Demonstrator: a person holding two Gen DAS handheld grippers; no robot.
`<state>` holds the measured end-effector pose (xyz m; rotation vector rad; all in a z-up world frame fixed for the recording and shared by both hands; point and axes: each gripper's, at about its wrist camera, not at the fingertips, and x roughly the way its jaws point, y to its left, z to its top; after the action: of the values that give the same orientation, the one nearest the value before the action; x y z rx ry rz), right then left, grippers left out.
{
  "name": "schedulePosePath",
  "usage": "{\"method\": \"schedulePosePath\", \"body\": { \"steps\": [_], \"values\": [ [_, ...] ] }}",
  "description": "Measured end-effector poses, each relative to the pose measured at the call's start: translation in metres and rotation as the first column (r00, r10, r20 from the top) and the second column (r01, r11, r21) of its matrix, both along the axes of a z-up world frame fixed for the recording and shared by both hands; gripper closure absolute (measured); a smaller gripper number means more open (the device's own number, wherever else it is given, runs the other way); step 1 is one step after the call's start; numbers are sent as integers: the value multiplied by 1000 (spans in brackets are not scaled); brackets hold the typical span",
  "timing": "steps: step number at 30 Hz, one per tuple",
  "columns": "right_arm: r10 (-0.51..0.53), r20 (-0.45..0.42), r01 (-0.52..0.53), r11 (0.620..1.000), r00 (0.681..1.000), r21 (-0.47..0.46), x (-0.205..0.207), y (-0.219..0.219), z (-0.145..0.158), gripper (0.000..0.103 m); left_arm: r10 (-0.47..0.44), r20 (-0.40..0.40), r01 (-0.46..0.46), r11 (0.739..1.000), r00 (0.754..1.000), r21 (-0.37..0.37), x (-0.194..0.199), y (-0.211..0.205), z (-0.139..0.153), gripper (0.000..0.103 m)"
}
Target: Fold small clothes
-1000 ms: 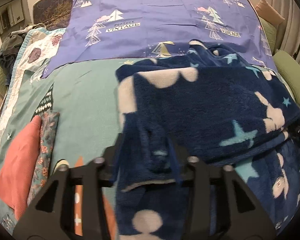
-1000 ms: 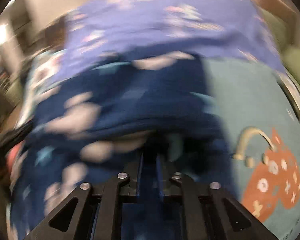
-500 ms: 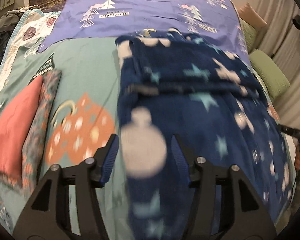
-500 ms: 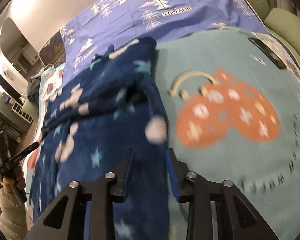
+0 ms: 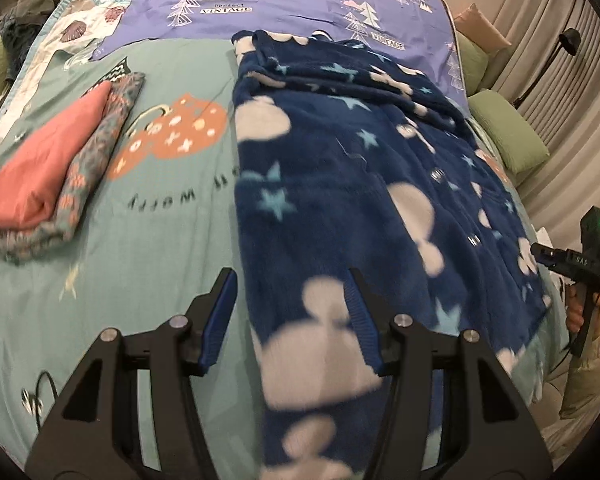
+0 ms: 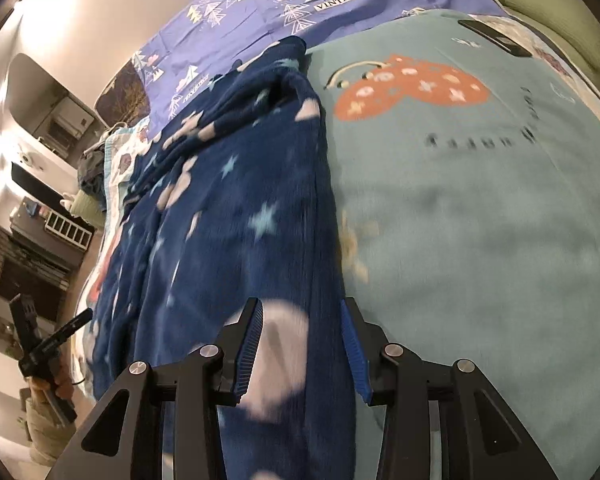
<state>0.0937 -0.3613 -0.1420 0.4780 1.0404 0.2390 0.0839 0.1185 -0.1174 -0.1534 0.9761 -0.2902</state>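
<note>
Both tools have pulled back toward the near edge of the bed (image 5: 148,240) and let go of the dark blue fleece garment (image 5: 340,168), which now lies spread long and flat on the teal cover. The left tool (image 5: 292,320) stands spread, its pads apart over the garment's near left edge, not pressing it. The right tool (image 6: 302,344) is opening, with the garment's right edge between its pads but loose. A folded pink cloth (image 5: 44,168) rests at the left.
</note>
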Motion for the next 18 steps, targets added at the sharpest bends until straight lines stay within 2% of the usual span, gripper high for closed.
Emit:
{"method": "schedulePosePath", "body": {
  "steps": [6,9,11,13,15,18],
  "values": [
    [-38,4,38,999,999,3,-51,3,-2,58,34,-4,-34,999,999,17,-37,-2,-2,46],
    [-67,78,72,996,995,-56,-74,12,14,57,22,74,-24,999,997,36,-60,-15,13,46],
    [-51,138,61,996,989,-65,-87,23,28,57,-23,124,20,999,992,26,-74,-32,24,46],
    [3,200,14,997,980,-81,-97,45,40,57,-71,164,69,997,984,17,-83,-51,30,46],
    [89,231,-60,989,969,-132,-102,73,44,57,-137,176,140,990,975,-4,-90,-76,30,51],
    [233,237,-161,945,943,-285,-106,125,38,57,-246,141,247,969,959,7,-94,-121,16,53]
  ]
}}
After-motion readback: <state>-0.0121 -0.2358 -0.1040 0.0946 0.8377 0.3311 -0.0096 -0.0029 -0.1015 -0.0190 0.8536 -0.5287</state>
